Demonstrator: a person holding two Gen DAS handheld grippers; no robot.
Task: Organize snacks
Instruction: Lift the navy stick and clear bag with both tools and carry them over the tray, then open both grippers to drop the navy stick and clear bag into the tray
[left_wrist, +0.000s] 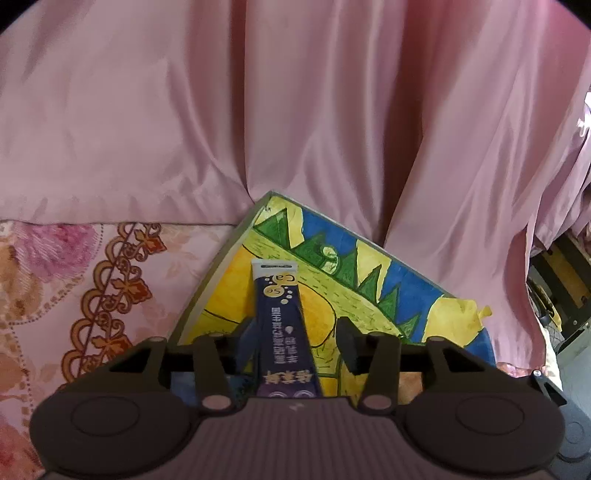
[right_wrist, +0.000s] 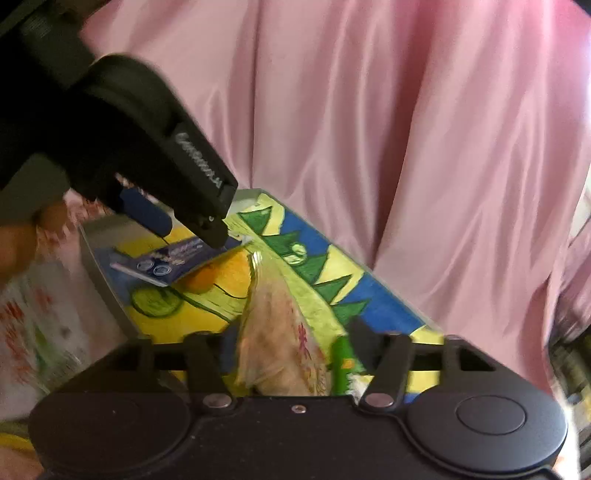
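A box (left_wrist: 218, 273) with a grey rim and a bright dinosaur drawing on its floor lies on the bed. My left gripper (left_wrist: 295, 343) is open over it. A dark purple stick pack (left_wrist: 282, 317) lies lengthwise between its fingers, with a clear gap to the right finger. In the right wrist view the left gripper (right_wrist: 190, 230) reaches in from the upper left, and the purple pack (right_wrist: 173, 260) is under its tip. My right gripper (right_wrist: 295, 347) is open, and a clear snack bag (right_wrist: 280, 332) with a green edge stands between its fingers over the box (right_wrist: 92, 254).
Pink satin cloth (left_wrist: 295, 110) hangs right behind the box. A floral bedsheet (left_wrist: 74, 277) spreads to the left. A blurred white packet with red and green print (right_wrist: 37, 325) lies left of the box, beside a hand (right_wrist: 14, 240). Dark furniture (left_wrist: 554, 295) shows at the far right.
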